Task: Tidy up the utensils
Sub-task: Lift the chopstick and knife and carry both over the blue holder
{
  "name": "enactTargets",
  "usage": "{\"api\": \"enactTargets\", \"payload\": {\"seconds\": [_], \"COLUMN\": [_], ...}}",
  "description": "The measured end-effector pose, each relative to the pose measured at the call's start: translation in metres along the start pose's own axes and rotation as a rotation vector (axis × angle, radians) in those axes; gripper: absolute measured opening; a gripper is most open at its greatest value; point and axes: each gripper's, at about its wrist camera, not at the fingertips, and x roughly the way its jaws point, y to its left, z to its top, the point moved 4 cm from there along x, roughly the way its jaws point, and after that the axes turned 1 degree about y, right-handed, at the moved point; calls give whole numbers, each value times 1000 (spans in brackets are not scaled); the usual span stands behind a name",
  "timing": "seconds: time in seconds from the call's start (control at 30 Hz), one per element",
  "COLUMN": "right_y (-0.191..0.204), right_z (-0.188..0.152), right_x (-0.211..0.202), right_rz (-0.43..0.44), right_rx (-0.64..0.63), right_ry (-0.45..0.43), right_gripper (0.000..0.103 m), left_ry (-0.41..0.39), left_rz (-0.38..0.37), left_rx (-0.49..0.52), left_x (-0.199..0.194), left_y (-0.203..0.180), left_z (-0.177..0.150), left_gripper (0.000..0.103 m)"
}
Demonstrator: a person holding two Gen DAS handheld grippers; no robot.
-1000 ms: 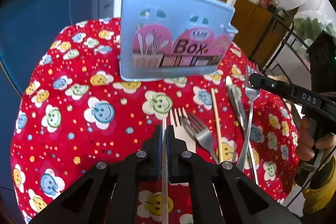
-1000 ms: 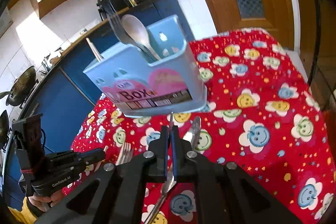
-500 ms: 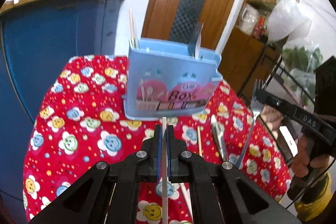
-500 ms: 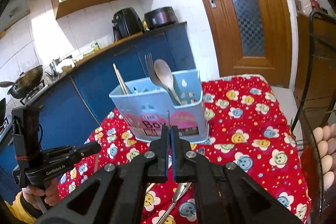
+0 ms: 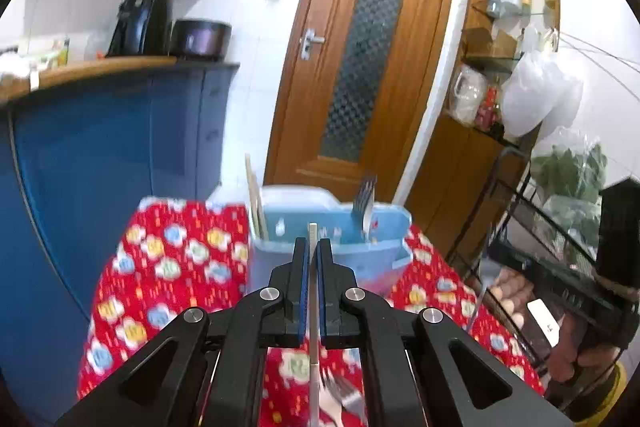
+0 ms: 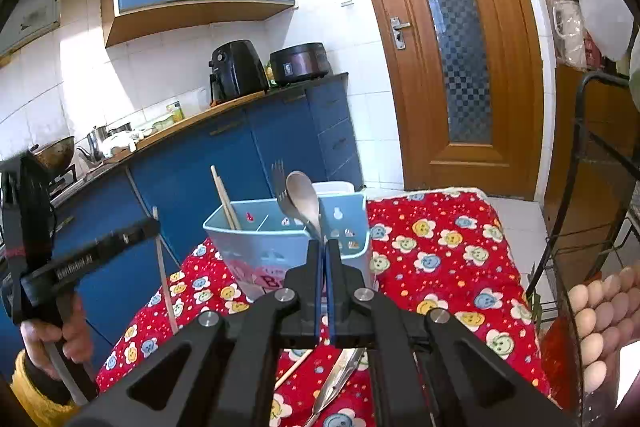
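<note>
My left gripper (image 5: 313, 247) is shut on a pale chopstick (image 5: 312, 235) that sticks out past its pads, just in front of the light blue utensil box (image 5: 372, 259). From the right wrist view the left gripper (image 6: 154, 225) hangs left of the box (image 6: 264, 247), and its chopstick (image 6: 164, 275) stands nearly upright. The box holds a fork (image 6: 279, 183), a spoon (image 6: 304, 193) and chopsticks (image 6: 224, 195). My right gripper (image 6: 324, 247) is shut on a thin metal handle. In the left wrist view the right gripper (image 5: 496, 255) carries a fork (image 5: 487, 269) right of the box.
The box stands on a table with a red flower cloth (image 6: 440, 259). Forks (image 5: 340, 395) and a loose chopstick (image 6: 294, 367) lie on it near me. A blue counter (image 5: 100, 155) rises at the left, a wire rack (image 6: 572, 211) with eggs (image 6: 592, 307) at the right.
Both grippers have risen off the table with their utensils and tilted up. The box has dropped lower in both views, and its open top now shows.
</note>
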Motion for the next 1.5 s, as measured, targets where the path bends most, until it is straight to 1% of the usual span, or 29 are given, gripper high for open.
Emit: {"api": "enactTargets", "payload": {"seconds": [0.17, 0.33, 0.4, 0.53, 0.63, 0.87, 1.07, 1.2, 1.3, 1.4, 1.5], "right_y": [-2, -6, -7, -13, -19, -21, -12, -7, -4, -2, -3], "right_z": [7, 12, 16, 29, 42, 79, 99, 100, 95, 88, 86], "right_x": [1, 4, 5, 7, 8, 14, 38, 58, 75, 88, 93], "right_rz": [-10, -25, -34, -61, -81, -129, -182, -197, -212, -234, -261], "right_rx": [-1, -6, -9, -8, -7, -41, -105, -134, -161, -198, -224], "right_ry": [-8, -9, -11, -30, -50, -118, -168, -176, -164, -154, -163], "right_gripper": [3, 3, 3, 3, 3, 3, 3, 3, 3, 3, 3], "left_ry": [-76, -161, -186, -209, -217, -212, -202, -226, -232, -223, -200], "left_rz": [27, 60, 67, 72, 78, 106, 127, 107, 117, 122, 115], "left_rx": [42, 69, 68, 43, 30, 16, 14, 8, 29, 38, 28], "left_x": [0, 0, 2, 14, 25, 50, 65, 71, 76, 84, 92], "left_y": [-6, -9, -8, -2, 2, 10, 17, 18, 17, 17, 20], "left_z": [41, 83, 95, 115, 123, 123, 114, 109, 103, 96, 88], "left_gripper": [3, 3, 3, 3, 4, 4, 4, 4, 4, 4, 4]}}
